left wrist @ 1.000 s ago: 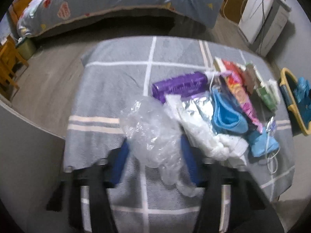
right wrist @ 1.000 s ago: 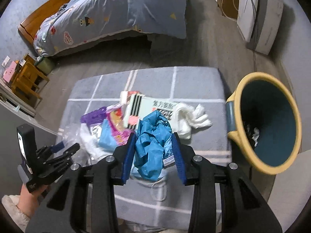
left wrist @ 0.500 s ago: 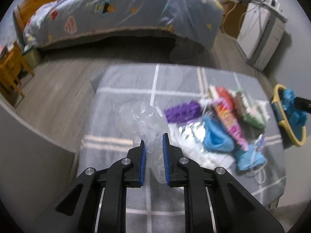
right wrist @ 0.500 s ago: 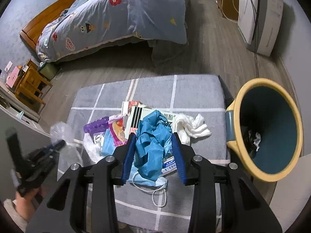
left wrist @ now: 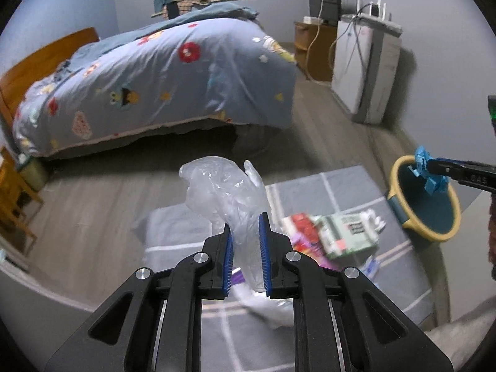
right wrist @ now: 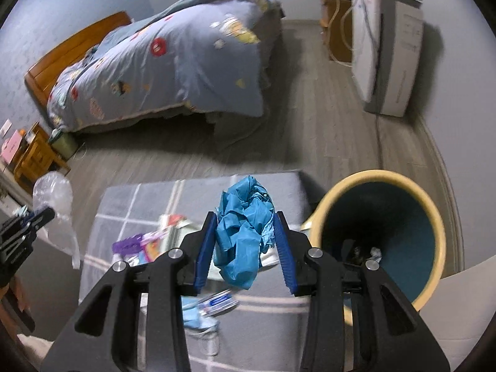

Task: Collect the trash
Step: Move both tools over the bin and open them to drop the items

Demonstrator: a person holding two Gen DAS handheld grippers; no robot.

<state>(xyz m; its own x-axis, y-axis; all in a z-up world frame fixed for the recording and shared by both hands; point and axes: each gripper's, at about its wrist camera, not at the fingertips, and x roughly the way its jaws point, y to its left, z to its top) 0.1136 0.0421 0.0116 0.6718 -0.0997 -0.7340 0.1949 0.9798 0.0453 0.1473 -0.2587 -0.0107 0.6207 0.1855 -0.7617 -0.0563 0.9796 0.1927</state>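
The left gripper (left wrist: 245, 248) pinches a crumpled clear plastic bag (left wrist: 226, 192) between its blue pads, jaws narrow; the bag balloons above the fingertips at the centre of the left wrist view, clear of the grey checked cloth (left wrist: 350, 192) below. In the right wrist view the right gripper (right wrist: 245, 245) clamps a wad of blue crumpled material (right wrist: 245, 235), which fills the gap between its pads at frame centre. To its right, in the lower right of that frame, stands the yellow-rimmed bin (right wrist: 434, 217) with a dark teal inside and some scraps at its bottom. Left on the cloth are a purple wrapper (right wrist: 128, 245), colourful packets (left wrist: 347, 235) and a blue face mask (right wrist: 198, 319), near the cloth's lower edge.
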